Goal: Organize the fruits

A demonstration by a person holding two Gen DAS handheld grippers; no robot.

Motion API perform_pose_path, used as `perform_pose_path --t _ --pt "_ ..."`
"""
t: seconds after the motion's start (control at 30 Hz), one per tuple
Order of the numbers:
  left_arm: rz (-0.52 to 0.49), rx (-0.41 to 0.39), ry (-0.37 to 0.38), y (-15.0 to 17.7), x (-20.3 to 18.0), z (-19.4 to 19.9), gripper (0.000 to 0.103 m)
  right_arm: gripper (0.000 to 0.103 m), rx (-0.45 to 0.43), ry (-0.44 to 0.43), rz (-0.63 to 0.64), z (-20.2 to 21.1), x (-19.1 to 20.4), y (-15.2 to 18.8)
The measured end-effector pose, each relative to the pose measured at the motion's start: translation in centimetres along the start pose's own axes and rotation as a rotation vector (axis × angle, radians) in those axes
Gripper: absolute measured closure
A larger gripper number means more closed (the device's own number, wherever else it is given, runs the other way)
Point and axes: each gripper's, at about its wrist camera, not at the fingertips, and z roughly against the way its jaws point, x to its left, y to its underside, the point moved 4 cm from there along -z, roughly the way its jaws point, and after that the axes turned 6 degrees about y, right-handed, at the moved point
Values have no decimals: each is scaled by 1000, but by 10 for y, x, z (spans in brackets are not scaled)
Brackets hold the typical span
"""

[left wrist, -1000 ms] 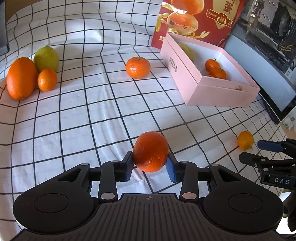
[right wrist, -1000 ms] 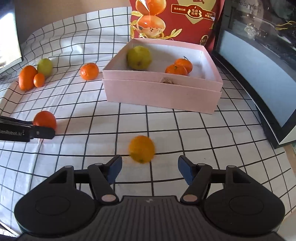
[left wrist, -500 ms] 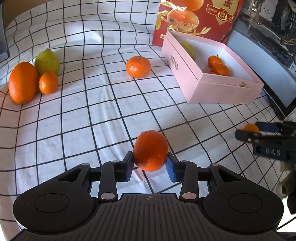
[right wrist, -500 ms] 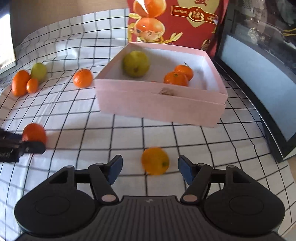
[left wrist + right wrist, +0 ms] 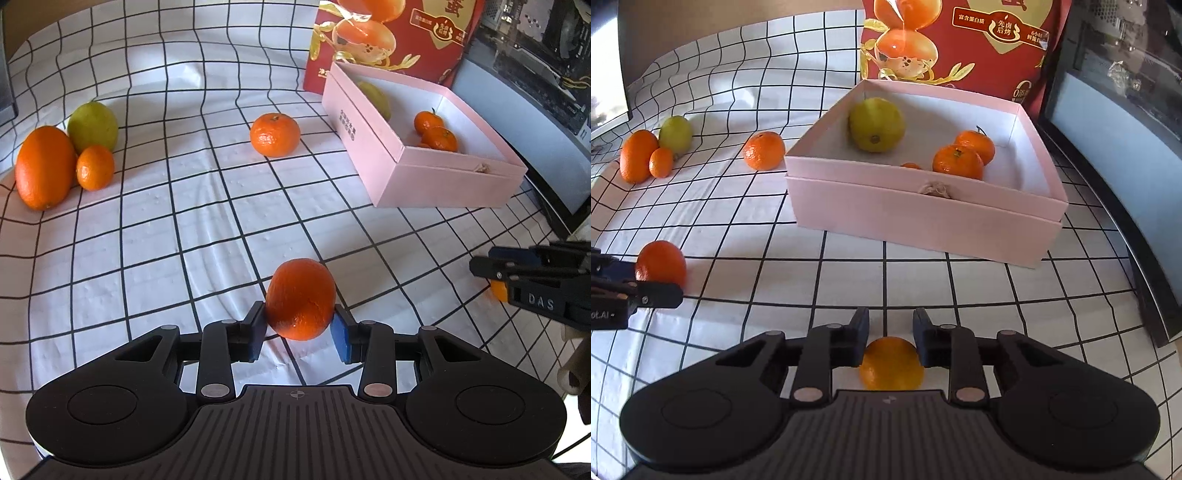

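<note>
Fruits: four loose (image 5: 274, 134), four boxed (image 5: 957, 161), two gripped (image 5: 300, 299).

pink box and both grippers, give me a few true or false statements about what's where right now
1. The left gripper is shut on an orange. True.
2. The pink box is empty. False: it holds a green-yellow fruit and some small oranges.
3. The right gripper has a small orange fruit between its jaws. True.
4. A lone mandarin lies on the checked cloth left of the box. True.
5. The box has its lid on. False: its top is open.
</note>
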Motion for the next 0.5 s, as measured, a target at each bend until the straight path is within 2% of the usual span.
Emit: perform_pose_path --t 0.1,0.27,0.5 --pt "19 0 10 -1 1 0 61 75 -4 -2 -11 4 -3 4" --pt "90 -7 71 -6 12 0 60 72 -15 -4 -32 9 -11 16" --pt "52 -14 57 -19 10 -5 60 71 -19 -3 -39 14 -15 22"
